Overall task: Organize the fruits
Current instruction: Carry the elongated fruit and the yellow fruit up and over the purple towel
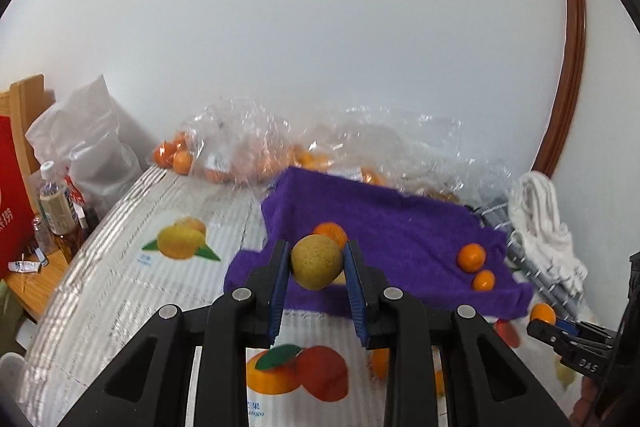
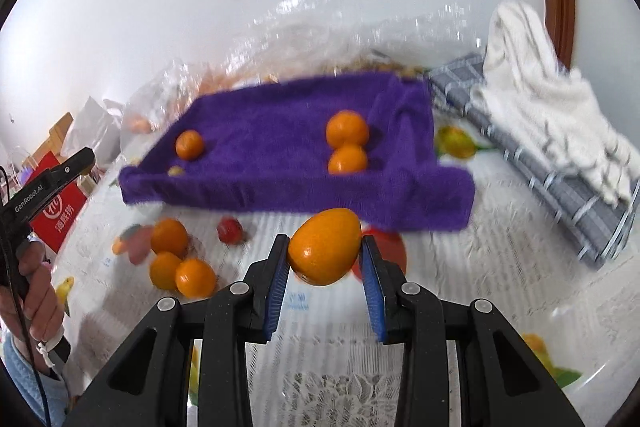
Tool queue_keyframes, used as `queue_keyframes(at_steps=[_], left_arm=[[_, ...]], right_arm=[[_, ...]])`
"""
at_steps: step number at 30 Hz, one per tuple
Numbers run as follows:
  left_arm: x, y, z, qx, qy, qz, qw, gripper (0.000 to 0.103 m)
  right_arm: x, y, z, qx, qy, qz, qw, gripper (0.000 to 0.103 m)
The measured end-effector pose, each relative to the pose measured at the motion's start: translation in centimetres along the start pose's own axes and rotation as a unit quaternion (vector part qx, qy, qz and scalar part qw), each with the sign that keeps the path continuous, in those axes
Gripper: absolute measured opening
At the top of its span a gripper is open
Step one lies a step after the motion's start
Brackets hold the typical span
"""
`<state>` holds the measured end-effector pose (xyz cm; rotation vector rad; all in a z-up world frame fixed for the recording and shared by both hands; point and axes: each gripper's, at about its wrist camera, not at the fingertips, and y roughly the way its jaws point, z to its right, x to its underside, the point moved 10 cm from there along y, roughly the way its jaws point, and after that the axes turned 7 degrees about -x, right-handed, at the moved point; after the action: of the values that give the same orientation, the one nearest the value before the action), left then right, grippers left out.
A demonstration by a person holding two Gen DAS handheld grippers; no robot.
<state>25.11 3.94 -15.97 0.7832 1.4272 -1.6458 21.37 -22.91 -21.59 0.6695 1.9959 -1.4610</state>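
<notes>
Presently a yellow-green fruit (image 1: 317,261) is clamped in the left gripper (image 1: 316,267) and an orange (image 2: 324,247) in the right gripper (image 2: 325,259), both carried just before the purple tray (image 2: 420,195), where release is likely called for next.

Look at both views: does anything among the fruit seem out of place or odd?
Yes. One small red fruit lies alone among the loose oranges on the tablecloth, outside the purple towel tray; its kind is unclear.
</notes>
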Motion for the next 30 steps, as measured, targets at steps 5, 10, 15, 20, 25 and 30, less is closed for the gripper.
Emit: queue_keyframes(at_steps=[5, 10, 15, 20, 25, 30], left_arm=[[-4.0, -1.2, 1.1, -0.006, 0.023, 0.027, 0.9994, 0.026], [-5.3, 0.4, 1.9, -0.014, 0.021, 0.036, 0.9990, 0.026], [-4.3, 3.6, 2.4, -0.007, 0.004, 0.018, 0.9998, 0.026], [-2.5, 6.0, 1.8, -0.031, 0.019, 0.022, 0.9991, 0.026], [-0.8, 7.9, 1.1, -0.043, 0.011, 0.004, 0.9990, 0.026], [0.1, 8.8, 0.9, -0.052, 0.020, 0.002, 0.9984, 0.026]], right_arm=[[-4.0, -0.4, -1.0, 0.006, -0.018, 0.027, 0.999, 0.035], [-8.0, 0.9, -2.2, -0.001, -0.024, 0.053, 0.998, 0.035], [-10.9, 3.2, -2.9, -0.006, -0.030, 0.063, 0.998, 0.035], [-10.7, 5.5, -2.3, -0.009, -0.026, 0.060, 0.998, 0.035], [-9.1, 7.6, -0.9, 0.008, -0.032, 0.044, 0.999, 0.035], [-9.1, 7.7, 0.3, 0.013, -0.018, 0.048, 0.999, 0.035]])
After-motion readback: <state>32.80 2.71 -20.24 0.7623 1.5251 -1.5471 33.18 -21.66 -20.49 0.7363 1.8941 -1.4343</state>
